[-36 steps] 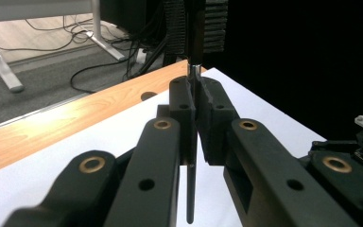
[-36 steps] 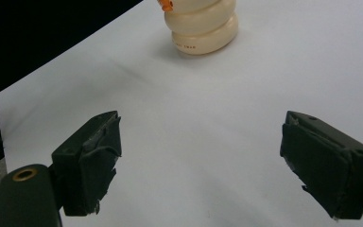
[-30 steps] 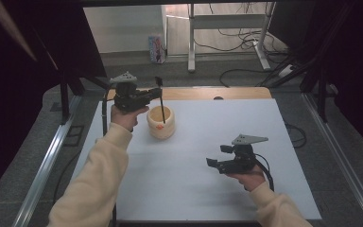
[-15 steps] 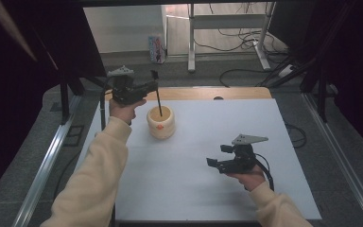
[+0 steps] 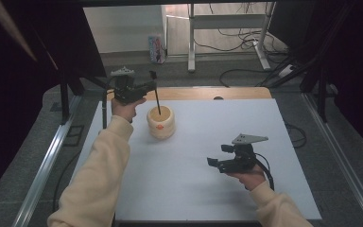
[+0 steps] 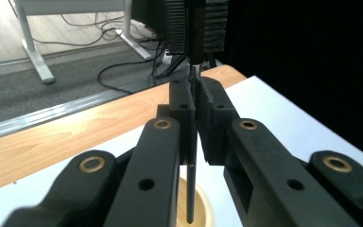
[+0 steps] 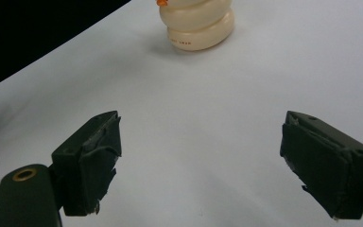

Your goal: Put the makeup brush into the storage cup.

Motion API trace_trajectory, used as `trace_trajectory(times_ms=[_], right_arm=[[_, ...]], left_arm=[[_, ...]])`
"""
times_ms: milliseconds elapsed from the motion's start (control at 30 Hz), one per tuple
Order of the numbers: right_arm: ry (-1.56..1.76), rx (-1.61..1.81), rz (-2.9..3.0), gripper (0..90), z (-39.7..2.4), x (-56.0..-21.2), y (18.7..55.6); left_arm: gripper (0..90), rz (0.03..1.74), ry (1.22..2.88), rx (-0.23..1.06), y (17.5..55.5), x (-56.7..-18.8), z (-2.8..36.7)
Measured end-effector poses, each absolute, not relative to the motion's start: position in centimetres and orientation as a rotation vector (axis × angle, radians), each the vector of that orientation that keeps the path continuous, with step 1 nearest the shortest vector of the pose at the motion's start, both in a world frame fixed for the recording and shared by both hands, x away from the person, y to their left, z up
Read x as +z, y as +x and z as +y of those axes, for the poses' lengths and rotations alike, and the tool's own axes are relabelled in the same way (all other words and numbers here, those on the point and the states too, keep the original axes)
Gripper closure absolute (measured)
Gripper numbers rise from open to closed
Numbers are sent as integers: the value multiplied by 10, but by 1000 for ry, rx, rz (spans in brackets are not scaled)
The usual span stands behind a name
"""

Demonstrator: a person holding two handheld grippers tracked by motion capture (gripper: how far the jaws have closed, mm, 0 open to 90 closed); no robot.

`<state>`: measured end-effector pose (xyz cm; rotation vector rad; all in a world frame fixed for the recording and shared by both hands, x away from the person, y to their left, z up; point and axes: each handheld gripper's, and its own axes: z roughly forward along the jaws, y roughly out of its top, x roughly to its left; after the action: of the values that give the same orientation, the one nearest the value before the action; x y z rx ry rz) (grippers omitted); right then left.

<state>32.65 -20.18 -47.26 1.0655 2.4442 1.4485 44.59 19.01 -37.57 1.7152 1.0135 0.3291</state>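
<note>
My left gripper (image 5: 149,86) is clamped on a thin black stick (image 5: 157,100), which hangs almost upright with its lower end inside the mouth of the cream ribbed cup (image 5: 161,122) standing on the white table sheet (image 5: 194,189) near the far left corner. My right gripper (image 5: 218,160) rests low over the near right part of the sheet, well apart from the cup, with its pads (image 7: 92,163) standing wide and nothing between them. The cup carries a small dark line of print near its base (image 7: 181,42) and an orange mark higher up, but I cannot read the lettering.
</note>
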Motion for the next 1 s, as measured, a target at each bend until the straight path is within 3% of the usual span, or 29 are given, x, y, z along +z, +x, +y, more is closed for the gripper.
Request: trace_trajectory(times_ms=[1000], right_arm=[[1053, 1452, 2431, 129, -201, -472, 326]], left_arm=[[853, 1053, 1763, 310, 461, -409, 187]])
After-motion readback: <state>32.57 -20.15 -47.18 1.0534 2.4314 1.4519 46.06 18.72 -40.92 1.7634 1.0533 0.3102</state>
